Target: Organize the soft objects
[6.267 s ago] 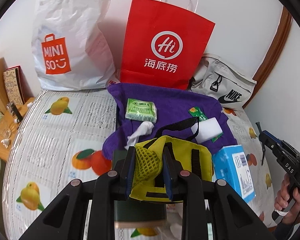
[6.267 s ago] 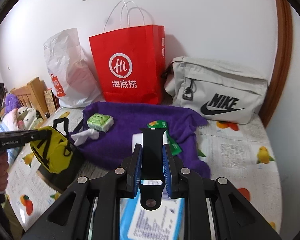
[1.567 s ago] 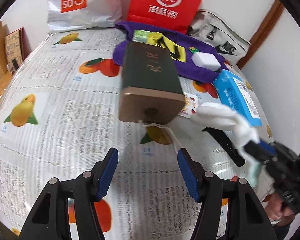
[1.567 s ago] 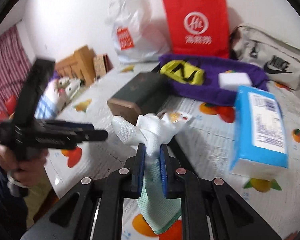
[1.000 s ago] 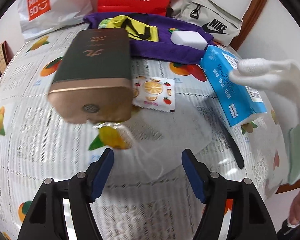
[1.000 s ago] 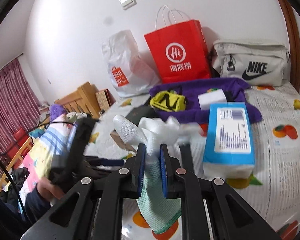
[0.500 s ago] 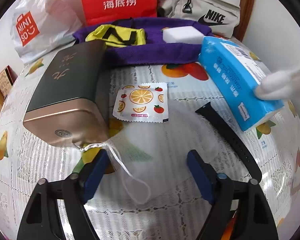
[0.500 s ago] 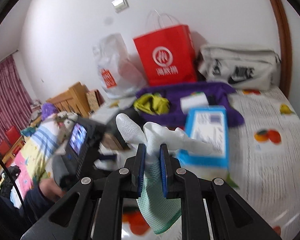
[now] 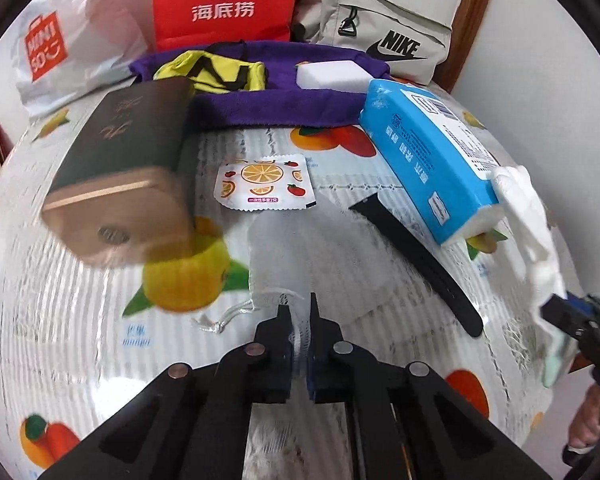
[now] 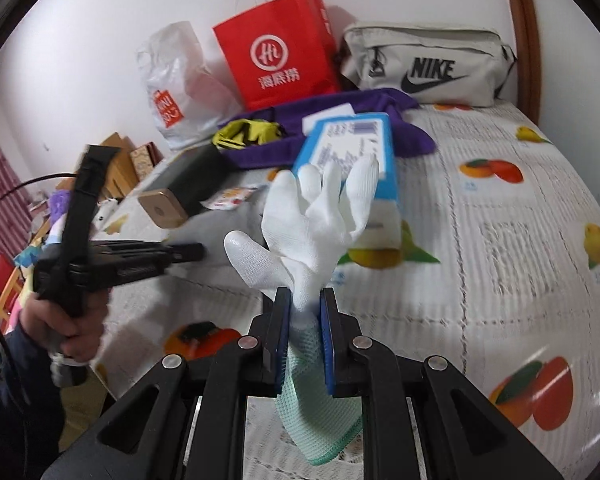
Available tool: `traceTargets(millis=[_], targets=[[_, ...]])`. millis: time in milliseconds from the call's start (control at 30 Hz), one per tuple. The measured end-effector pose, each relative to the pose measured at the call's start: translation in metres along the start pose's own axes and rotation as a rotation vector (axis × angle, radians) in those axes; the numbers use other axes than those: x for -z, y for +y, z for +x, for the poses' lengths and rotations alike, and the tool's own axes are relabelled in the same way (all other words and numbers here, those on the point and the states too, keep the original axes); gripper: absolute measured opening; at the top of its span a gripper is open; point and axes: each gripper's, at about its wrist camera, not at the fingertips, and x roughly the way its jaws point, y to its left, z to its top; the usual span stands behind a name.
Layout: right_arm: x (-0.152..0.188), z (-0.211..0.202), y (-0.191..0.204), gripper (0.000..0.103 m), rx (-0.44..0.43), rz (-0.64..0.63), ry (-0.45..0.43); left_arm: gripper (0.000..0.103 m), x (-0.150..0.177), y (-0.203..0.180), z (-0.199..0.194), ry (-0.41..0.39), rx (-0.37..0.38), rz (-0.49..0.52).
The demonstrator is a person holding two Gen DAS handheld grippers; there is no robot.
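Left wrist view close above the bedspread (image 9: 100,320), looking steeply down and ahead toward the wall, right wrist view held higher, facing the same wall (less steeply), both sharing the red paper bag (image 9: 224,0) (image 10: 278,64), blue tissue pack (image 9: 427,152) (image 10: 351,140) and purple cloth (image 9: 276,108) (image 10: 403,136).

box (image 9: 124,160) left, sachet (image 9: 264,187) centre, tissue pack (image 9: 427,160) right — towel (image 9: 276,100) behind, bags against the wall

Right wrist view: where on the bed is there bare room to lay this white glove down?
Bare bedspread lies open right of the blue tissue pack, below the grey Nike bag. Crowded: the purple towel with its items, and the strip between the pack and the dark box, where the left claw works.
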Motion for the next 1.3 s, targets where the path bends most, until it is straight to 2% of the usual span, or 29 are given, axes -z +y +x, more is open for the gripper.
traceTargets(millis=[300, 533, 933, 1300], targets=[[0.022, 0.007, 0.01, 0.015, -0.001, -0.02, 0.062, 0.005, 0.023, 0.008, -0.036, -0.031, 0.024, -0.018], [0.025, -0.003, 0.017, 0.014, 0.008, -0.021, 0.046, 0.005, 0.026, 0.017, -0.065, -0.09, 0.024, -0.034], [0.005, -0.031, 0.025, 0.015, 0.032, -0.036, -0.025, 0.005, 0.027, 0.045, -0.101, -0.162, -0.017, -0.098], [-0.032, -0.048, 0.035, 0.014, 0.036, -0.074, -0.092, 0.005, 0.004, 0.051, -0.12, -0.207, -0.023, -0.107]])
